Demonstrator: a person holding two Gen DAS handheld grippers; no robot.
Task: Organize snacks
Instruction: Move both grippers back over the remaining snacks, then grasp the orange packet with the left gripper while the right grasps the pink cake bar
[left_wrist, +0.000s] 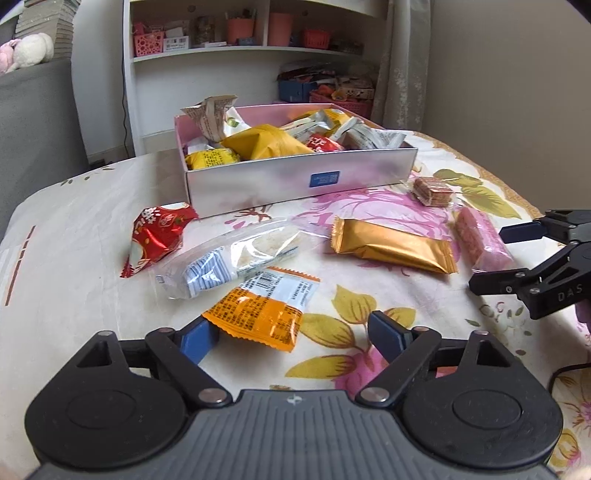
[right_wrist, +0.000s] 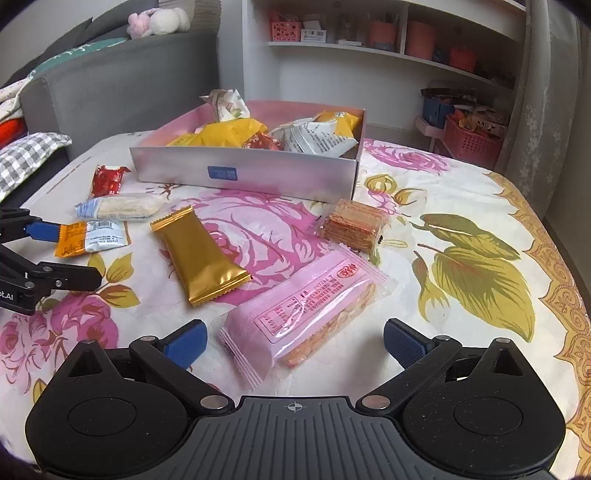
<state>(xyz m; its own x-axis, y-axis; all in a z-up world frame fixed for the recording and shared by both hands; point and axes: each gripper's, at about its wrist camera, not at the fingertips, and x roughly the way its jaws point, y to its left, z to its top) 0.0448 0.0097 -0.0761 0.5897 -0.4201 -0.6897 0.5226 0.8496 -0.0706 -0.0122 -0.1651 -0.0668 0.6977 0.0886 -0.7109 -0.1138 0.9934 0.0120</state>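
A silver box (left_wrist: 295, 181) (right_wrist: 280, 177) holds several snack packets. Loose on the floral cloth lie a red packet (left_wrist: 159, 232), a clear rice-cracker packet (left_wrist: 236, 254), an orange-and-white packet (left_wrist: 262, 310) (right_wrist: 92, 238), a gold packet (left_wrist: 395, 245) (right_wrist: 199, 254), a pink packet (left_wrist: 482, 238) (right_wrist: 306, 314) and a small clear-wrapped biscuit stack (left_wrist: 432, 190) (right_wrist: 354, 223). My left gripper (left_wrist: 291, 336) is open, its jaws either side of the orange-and-white packet's near end. My right gripper (right_wrist: 293, 345) is open, its jaws either side of the pink packet's near end.
A white shelf unit (left_wrist: 236, 51) with pink baskets and cups stands behind the table. A grey sofa (right_wrist: 118, 81) with a plush toy and cushions is at the left. The table's edge runs along the right (right_wrist: 554, 266).
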